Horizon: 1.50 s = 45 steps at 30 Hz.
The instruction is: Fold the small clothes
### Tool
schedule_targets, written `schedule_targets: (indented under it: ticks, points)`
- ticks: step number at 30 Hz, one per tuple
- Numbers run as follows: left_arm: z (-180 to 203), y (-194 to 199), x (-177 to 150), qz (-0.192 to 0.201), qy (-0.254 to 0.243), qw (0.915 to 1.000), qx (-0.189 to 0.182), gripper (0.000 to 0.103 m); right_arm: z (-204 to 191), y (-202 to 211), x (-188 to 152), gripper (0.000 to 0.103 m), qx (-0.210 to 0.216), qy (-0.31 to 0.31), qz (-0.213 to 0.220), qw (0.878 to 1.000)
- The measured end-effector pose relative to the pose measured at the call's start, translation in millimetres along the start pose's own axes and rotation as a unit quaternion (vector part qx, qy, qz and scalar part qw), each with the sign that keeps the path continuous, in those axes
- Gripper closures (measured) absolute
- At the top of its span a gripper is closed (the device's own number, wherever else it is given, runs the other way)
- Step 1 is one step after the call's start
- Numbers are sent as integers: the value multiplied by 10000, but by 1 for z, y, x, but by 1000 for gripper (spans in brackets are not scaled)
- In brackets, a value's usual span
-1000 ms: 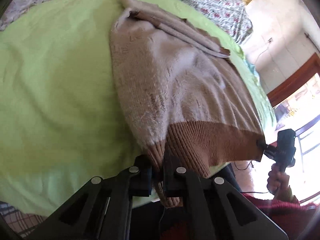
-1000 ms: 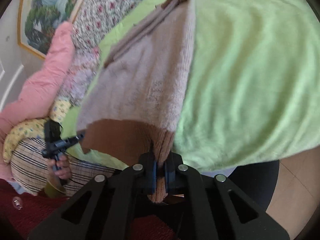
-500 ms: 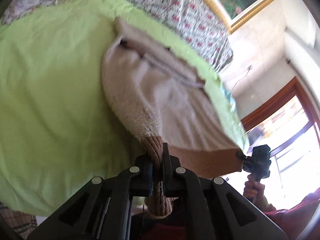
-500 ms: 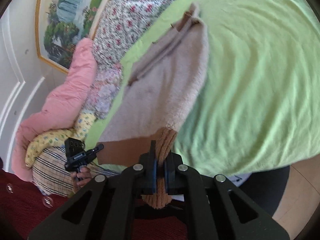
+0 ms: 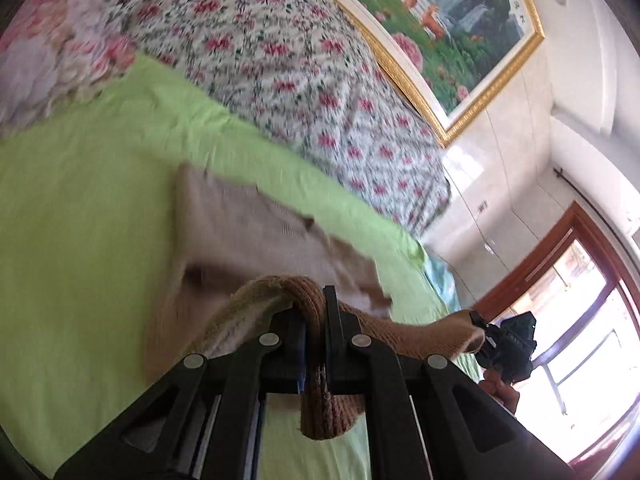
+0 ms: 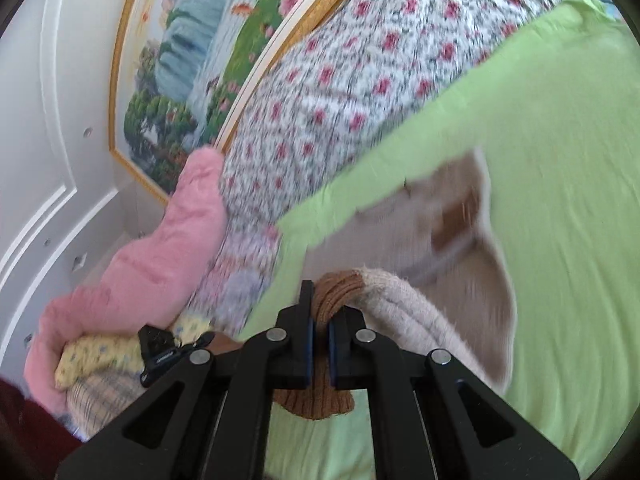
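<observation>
A small beige knit sweater (image 5: 248, 228) with a brown ribbed hem lies on a green sheet (image 5: 80, 220). My left gripper (image 5: 314, 308) is shut on one corner of the brown hem (image 5: 304, 292). My right gripper (image 6: 318, 304) is shut on the other hem corner (image 6: 336, 284). Both hold the hem raised over the sweater's far part (image 6: 460, 232), so the sweater bends over itself. The right gripper also shows in the left wrist view (image 5: 508, 340), and the left gripper in the right wrist view (image 6: 168, 352).
A floral quilt (image 5: 300, 60) is piled behind the green sheet. A framed landscape painting (image 5: 460, 12) hangs on the wall. A pink cushion (image 6: 160, 248) and a yellow patterned pillow (image 6: 96, 356) lie at the left. A wood-framed window (image 5: 560, 280) is at the right.
Both grippers have lifted the hem and carried it forward over the sweater toward its collar end. The views have tilted up to show the quilt and the painting.
</observation>
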<state>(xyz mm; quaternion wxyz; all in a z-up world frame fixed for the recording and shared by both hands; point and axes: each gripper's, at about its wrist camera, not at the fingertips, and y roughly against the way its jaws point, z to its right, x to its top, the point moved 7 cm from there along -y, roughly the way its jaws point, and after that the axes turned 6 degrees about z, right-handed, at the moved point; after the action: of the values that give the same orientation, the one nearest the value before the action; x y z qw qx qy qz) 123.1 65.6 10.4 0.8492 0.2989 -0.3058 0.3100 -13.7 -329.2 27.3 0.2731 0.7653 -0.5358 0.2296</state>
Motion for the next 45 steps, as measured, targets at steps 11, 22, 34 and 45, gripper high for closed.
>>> schedule_targets:
  ticks: [11,22,34,45]
  points:
    - [-58,-154,82,-168,12,9965,816,99,78,-129,85,97,-794,-210,-29,9966]
    - [-150,-240,54,-813,175,9839,1580,97,171,-202,68,94,-1915,-245,-779,9781]
    - [-55,-187,-15,-1689,-720,9802,746,64,99,-148,62,75,-1245,323,-601,9899]
    - [-58,-256,-16,-2119,-900,9688,922,67,100,-245,-30,67,-1287,1329,-2722,9443]
